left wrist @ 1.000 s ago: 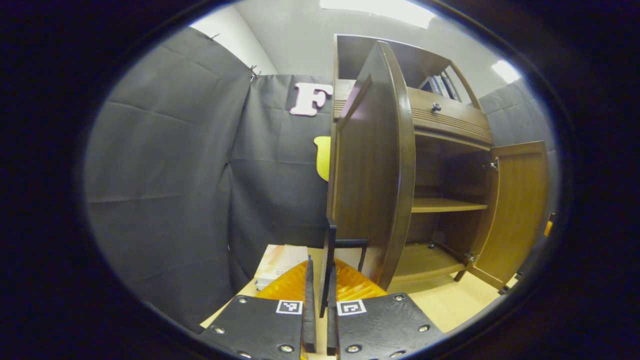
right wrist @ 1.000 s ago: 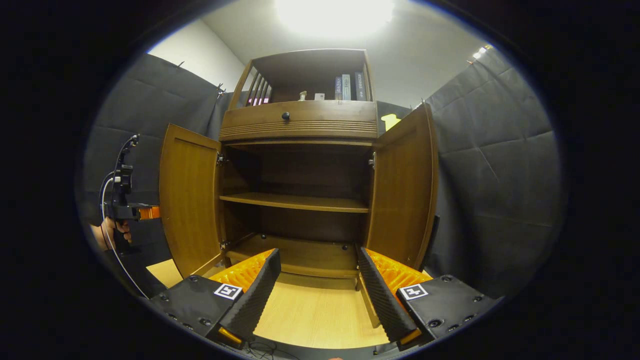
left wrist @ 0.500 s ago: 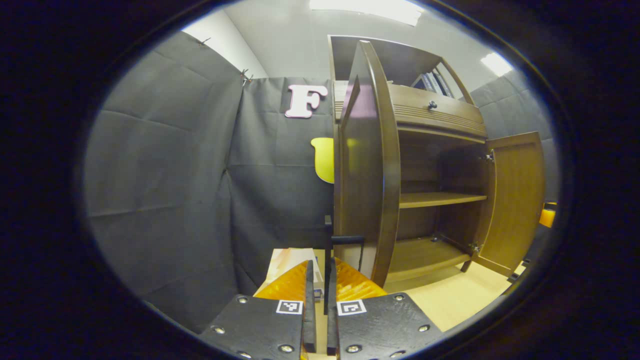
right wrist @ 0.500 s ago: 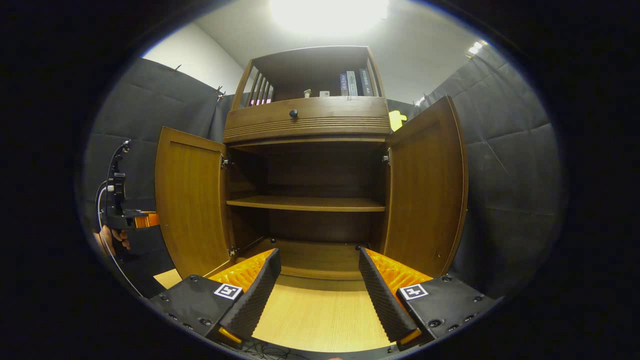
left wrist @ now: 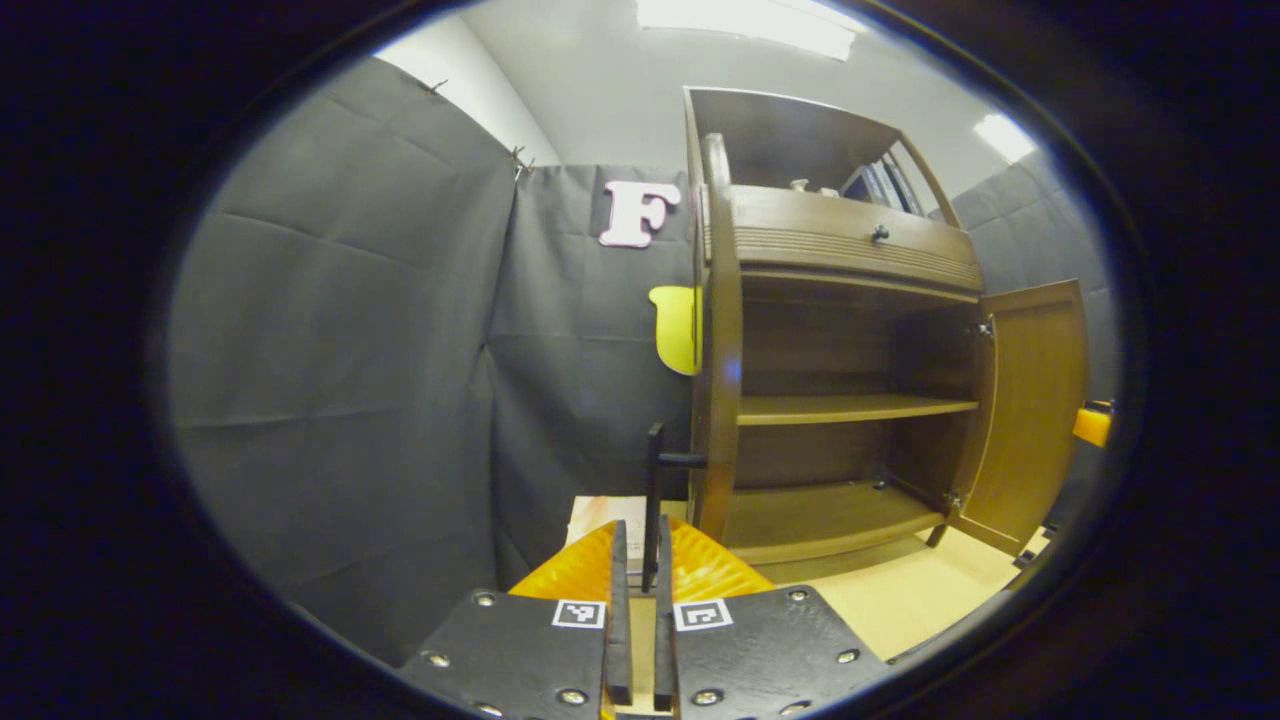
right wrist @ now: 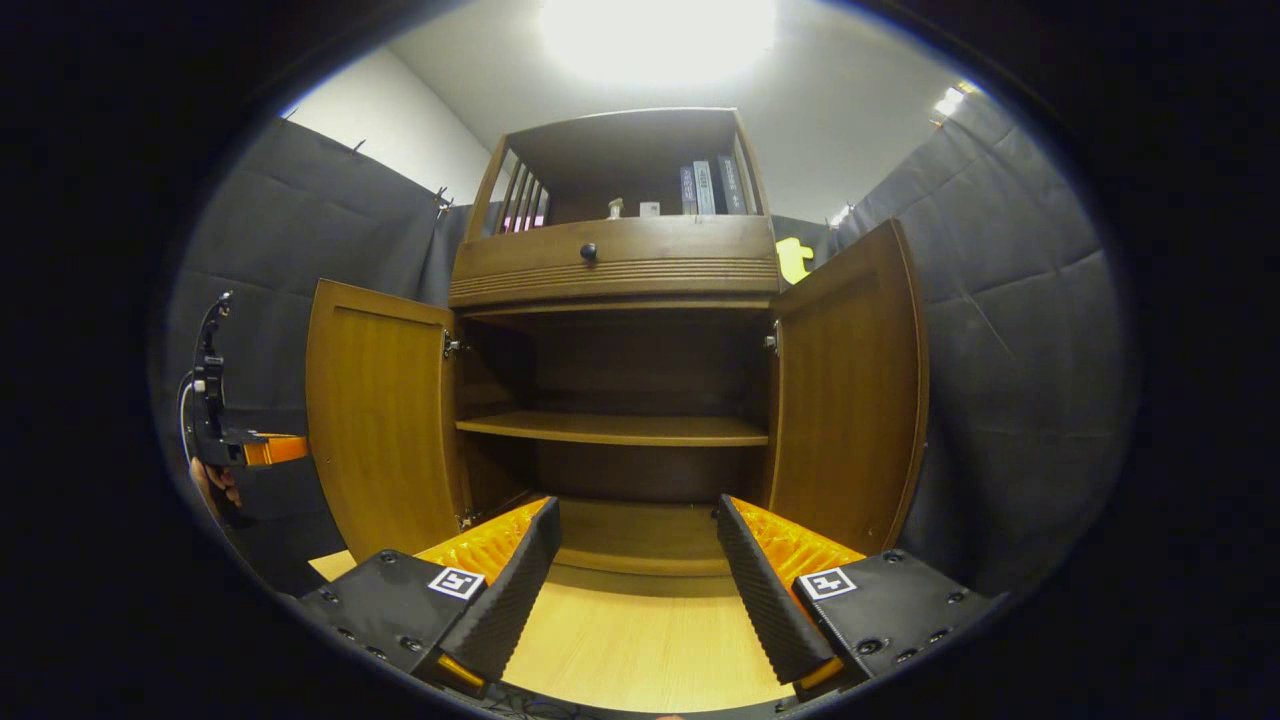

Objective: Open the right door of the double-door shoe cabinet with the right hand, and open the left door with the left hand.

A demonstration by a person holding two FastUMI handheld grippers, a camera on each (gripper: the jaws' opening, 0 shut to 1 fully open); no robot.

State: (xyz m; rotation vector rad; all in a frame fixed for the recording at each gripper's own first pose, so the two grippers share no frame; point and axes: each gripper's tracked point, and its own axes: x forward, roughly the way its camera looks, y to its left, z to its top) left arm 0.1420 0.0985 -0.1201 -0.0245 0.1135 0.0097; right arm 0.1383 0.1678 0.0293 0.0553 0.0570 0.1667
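Now the left door (left wrist: pixel 718 340) shows almost edge-on at the centre of the left gripper view, a thin upright strip of brown wood, where half a second ago its broad curved face was turned toward the camera. With it swung aside, more of the shoe cabinet (left wrist: pixel 850 330) interior shows to the right of centre: a flat middle shelf (left wrist: pixel 850 407) and a bottom board of the same glossy brown wood. The left gripper (left wrist: pixel 638 600) sits at the bottom centre, its jaws nearly together with only a narrow slit between them, and the thin dark bar handle (left wrist: pixel 655 500) of the left door stands upright in that slit; whether both fingers press on it cannot be told. The right door (left wrist: pixel 1035 410) stands open at the right of that view, a flat panel with a framed edge.

Meanwhile, in the right gripper view the cabinet sits a little lower in the frame than before, and both doors hang wide, the left door at the left, the right door at the right. The right gripper (right wrist: pixel 635 570) at the bottom centre has its jaws spread well apart and holds nothing; its ribbed pads (right wrist: pixel 510 590) angle outward over the pale wood-grain floor (right wrist: pixel 640 650). A round dark knob (right wrist: pixel 589 251) sits on the grooved drawer front above the doors, and books (right wrist: pixel 708 186) stand upright in the top shelf. At the far left a hand (right wrist: pixel 215 482) holds the left gripper.
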